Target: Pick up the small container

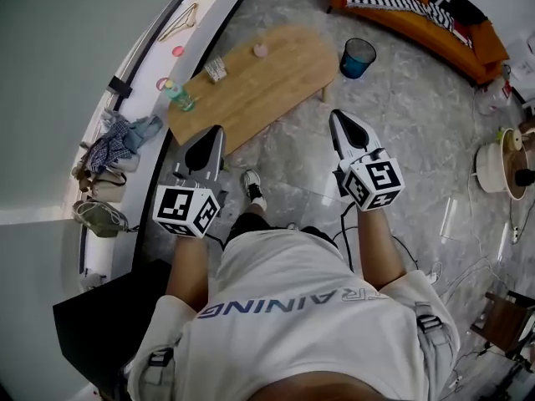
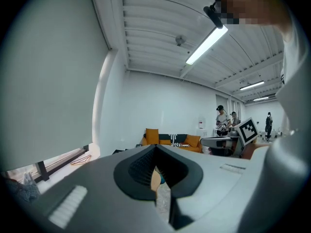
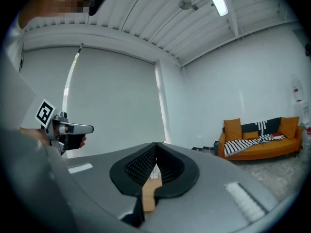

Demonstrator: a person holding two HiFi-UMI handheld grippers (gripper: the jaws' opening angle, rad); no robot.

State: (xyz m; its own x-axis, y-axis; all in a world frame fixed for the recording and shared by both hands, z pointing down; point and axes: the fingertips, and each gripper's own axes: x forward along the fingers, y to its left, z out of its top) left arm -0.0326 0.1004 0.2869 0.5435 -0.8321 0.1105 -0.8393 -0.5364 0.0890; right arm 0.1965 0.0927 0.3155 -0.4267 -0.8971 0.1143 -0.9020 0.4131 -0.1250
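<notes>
Right gripper (image 1: 337, 117): jaws closed, tips together, nothing between them. It is held right of centre in the head view, above the floor. Left gripper (image 1: 219, 132): jaws likewise closed and empty in its own view. It is held left of centre, and its tip overlaps the near edge of the bench (image 1: 276, 82) in the picture. No contact with anything is seen for either.

The bench lies at upper centre of the head view. Three small things are noted on it: a bottle (image 1: 179, 96) at its left end, a clear box (image 1: 216, 69) above that, and a pink container (image 1: 261, 49) near the top edge. The container is taken to be the task's thing, though this cannot be settled at such a small size.

Handling, as judged: light, probably rigid plastic and smooth-sided, so it is easily tipped or pushed along the wood. It is best taken across its sides, low on the body, with the jaws first opened wider than it. Material and lid cannot be made out.
</notes>
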